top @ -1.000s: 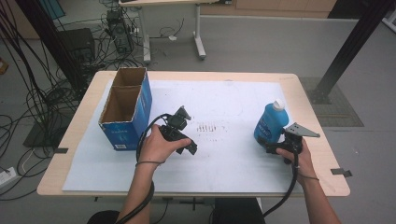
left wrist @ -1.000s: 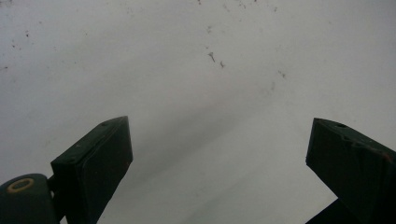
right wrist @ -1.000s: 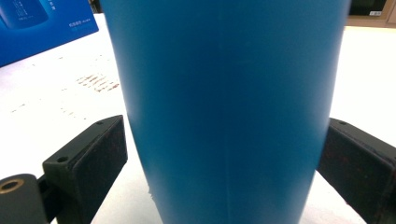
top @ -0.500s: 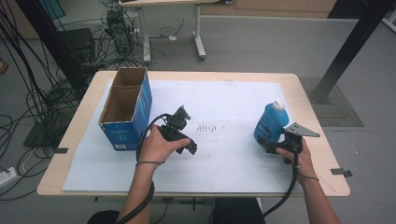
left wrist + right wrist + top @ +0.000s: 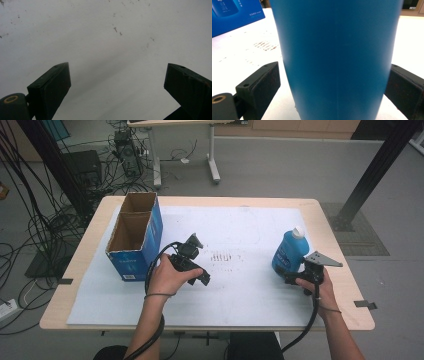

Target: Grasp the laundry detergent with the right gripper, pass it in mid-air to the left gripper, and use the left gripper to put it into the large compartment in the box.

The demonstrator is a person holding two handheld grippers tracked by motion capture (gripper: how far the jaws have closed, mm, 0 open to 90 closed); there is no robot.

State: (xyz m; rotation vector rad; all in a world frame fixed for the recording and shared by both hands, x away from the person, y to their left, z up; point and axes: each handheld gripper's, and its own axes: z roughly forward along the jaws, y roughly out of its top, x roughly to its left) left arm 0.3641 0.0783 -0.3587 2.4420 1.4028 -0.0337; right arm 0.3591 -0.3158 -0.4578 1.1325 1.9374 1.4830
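Standing upright near the right edge of the table [image 5: 80, 265], the blue bottle [image 5: 289, 251] with its white cap sits on the white sheet [image 5: 250, 235] that covers most of the tabletop. The right gripper [image 5: 294, 278] is at its base from the near side; in the right gripper view the bottle [image 5: 337, 57] stands between the two black jaws, which are spread wider than its body, with a gap showing on the left side, so they do not clamp it. A hand [image 5: 320, 292] holds that gripper from behind.

Toward the middle of the sheet lies a patch of small brown marks [image 5: 227, 256], between the bottle and the left gripper [image 5: 202, 277]. The left gripper rests low over the sheet, its jaws wide apart with bare white sheet between them in the left gripper view. Farther left, near the left edge, stands an open blue box [image 5: 135, 237], well apart from the bottle; nothing stands between them but the left gripper.

Against the earlier frames, bottle, box and both grippers keep the same places.
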